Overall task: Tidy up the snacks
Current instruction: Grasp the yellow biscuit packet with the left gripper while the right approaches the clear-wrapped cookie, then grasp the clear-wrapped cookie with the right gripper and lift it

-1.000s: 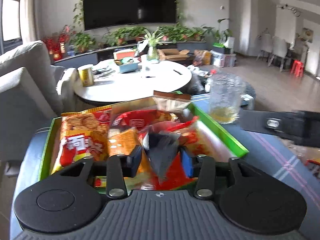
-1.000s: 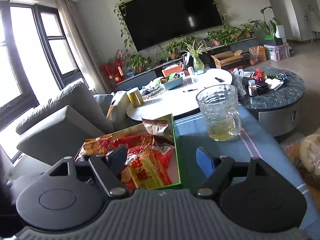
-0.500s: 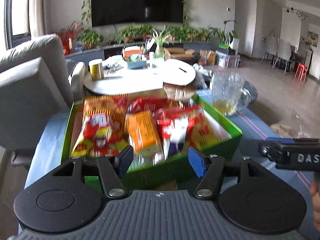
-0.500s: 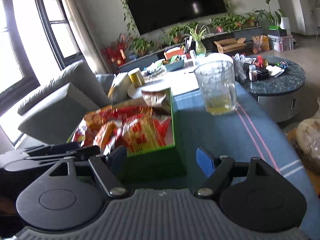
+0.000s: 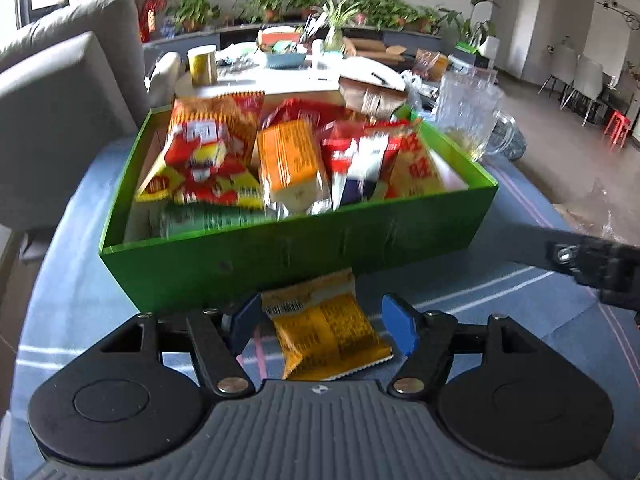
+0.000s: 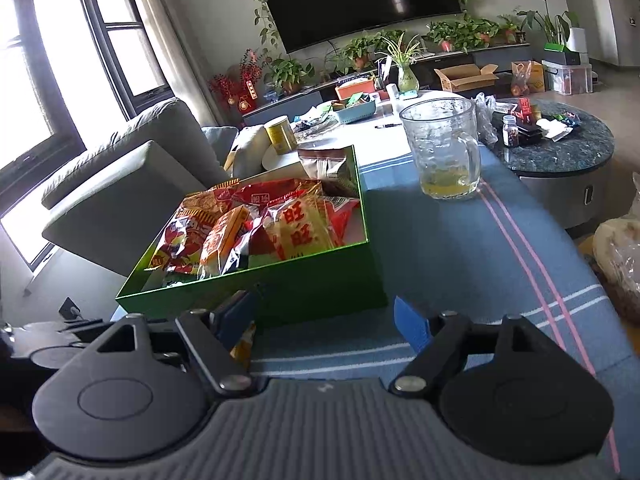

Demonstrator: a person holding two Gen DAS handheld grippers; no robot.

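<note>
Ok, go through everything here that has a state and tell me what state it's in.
Green box: lidless, full of snack packets.
Yellow packet: outside the box, flat on the cloth.
Left gripper: open, jaws just widened, astride the packet.
Right gripper: open, empty.
Glass mug: upright, nearly empty.

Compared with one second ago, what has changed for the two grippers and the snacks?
The left gripper let go of the dark packet it was holding over the green box and drew back toward the near side. Its jaws have just been opening and now straddle, without pressing, a yellow snack packet lying on the blue cloth. The right gripper also drew back, open and empty. The box and glass mug stayed in place.
</note>
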